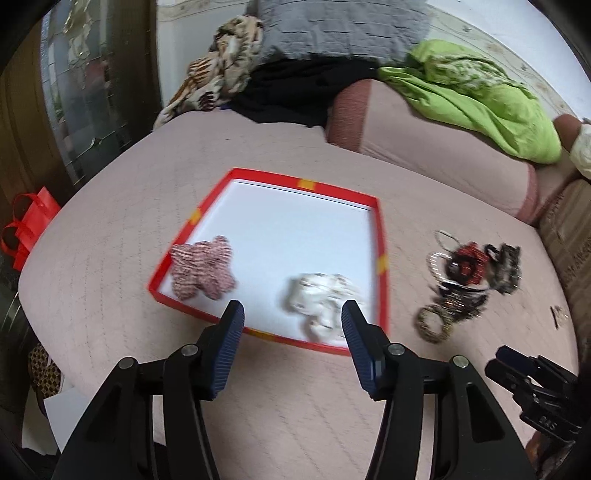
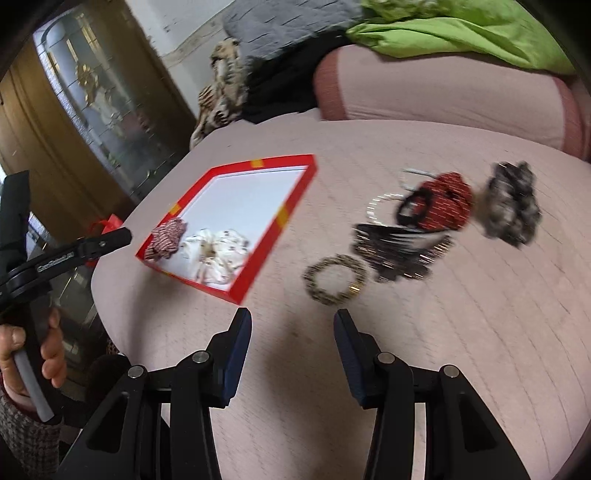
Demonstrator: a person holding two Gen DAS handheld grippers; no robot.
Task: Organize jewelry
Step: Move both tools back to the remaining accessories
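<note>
Pink bed (image 2: pixel 406 369) carries a red tray (image 2: pixel 295 199) with two scrunchies; the loose pile (image 2: pixel 424 221) lies beside it. Both grippers (image 1: pixel 291 321) (image 2: pixel 291 328) spread, empty. Beaded bracelet (image 2: pixel 334 278) looks light, floppy; pinch its band

A pink quilted cover (image 1: pixel 110 258) spreads beneath and beyond the fingers. Far ahead lie a grey cushion (image 1: pixel 343 26), a black cloth (image 1: pixel 295 92) and a tiger-print blanket (image 1: pixel 221 66), with a green sheet (image 1: pixel 480 96) ahead to the right. A red bag (image 1: pixel 29 229) sits far left, beside a glass-panelled door (image 1: pixel 85 92).
</note>
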